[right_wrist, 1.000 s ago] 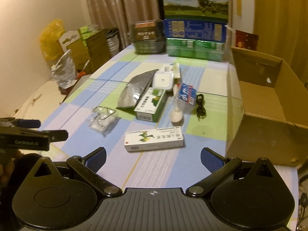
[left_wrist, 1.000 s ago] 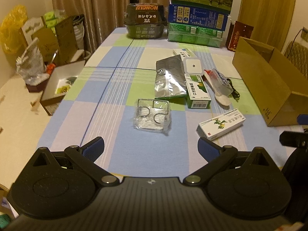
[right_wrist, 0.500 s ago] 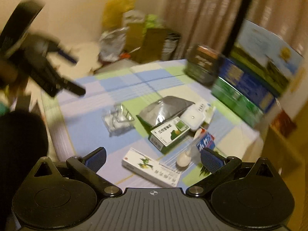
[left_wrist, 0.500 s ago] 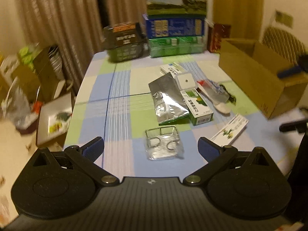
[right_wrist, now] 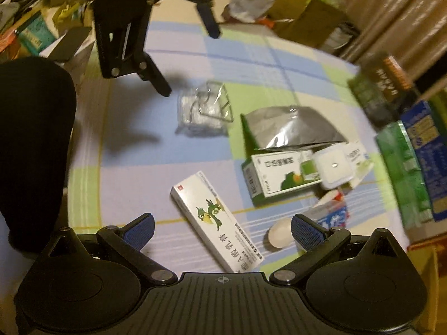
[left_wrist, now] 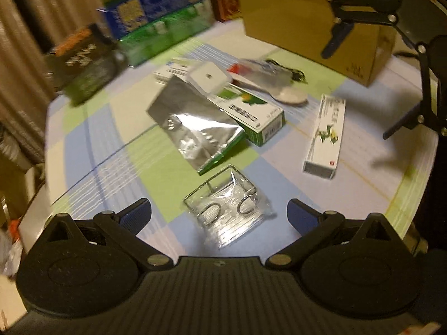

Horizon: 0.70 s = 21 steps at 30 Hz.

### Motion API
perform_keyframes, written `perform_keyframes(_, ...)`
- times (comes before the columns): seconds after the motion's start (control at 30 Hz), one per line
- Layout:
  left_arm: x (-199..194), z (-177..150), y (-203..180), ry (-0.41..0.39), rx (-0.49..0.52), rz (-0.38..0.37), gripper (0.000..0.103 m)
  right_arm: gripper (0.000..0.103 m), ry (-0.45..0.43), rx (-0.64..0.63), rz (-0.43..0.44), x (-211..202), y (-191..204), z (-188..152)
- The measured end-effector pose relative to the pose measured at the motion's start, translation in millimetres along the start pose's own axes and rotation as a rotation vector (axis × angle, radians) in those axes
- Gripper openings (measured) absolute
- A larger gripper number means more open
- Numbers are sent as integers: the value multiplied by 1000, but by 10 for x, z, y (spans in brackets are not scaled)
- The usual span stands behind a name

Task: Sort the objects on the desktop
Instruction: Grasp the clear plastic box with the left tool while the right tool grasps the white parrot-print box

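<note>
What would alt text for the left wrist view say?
An open left gripper hovers over a clear plastic packet on a checked tablecloth. Beyond lie a silver pouch, medicine boxes and a cardboard box.

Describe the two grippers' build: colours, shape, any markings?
Both match: the left gripper and right gripper are matte black plastic with a ribbed centre plate, a small crosshair mark, two round side housings, silver pivot screws, and angled fingers with blue textured pads. No cables or sleeves are clearly visible.
</note>
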<state>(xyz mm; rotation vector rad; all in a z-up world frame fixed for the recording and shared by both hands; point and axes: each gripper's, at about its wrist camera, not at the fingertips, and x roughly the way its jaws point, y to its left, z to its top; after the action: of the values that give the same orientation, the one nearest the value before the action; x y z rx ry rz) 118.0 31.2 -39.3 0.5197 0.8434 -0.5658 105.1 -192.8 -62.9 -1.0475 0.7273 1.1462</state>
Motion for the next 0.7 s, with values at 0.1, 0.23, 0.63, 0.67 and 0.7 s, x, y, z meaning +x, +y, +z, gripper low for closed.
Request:
perform_keyframes(0.1,188,24,83,17,49,-51,101,101,29,-30,35,159,-48,14)
perform_keyframes(0.23,374,37,186,35,72,-114,101,101,65,-59,59,327,-101,25)
perform_keyframes(0.63,744,-14,318,48,63,-274,92,100,130,-84,144,661,-246,20)
perform_keyframes(0.67,757,-15,313,48,63,-278,91,99,133,-83,150,678,-260,23)
perform_keyframes(0.7,769,-17,306,48,61,-278,87,95,136,-80,155,697,-273,25)
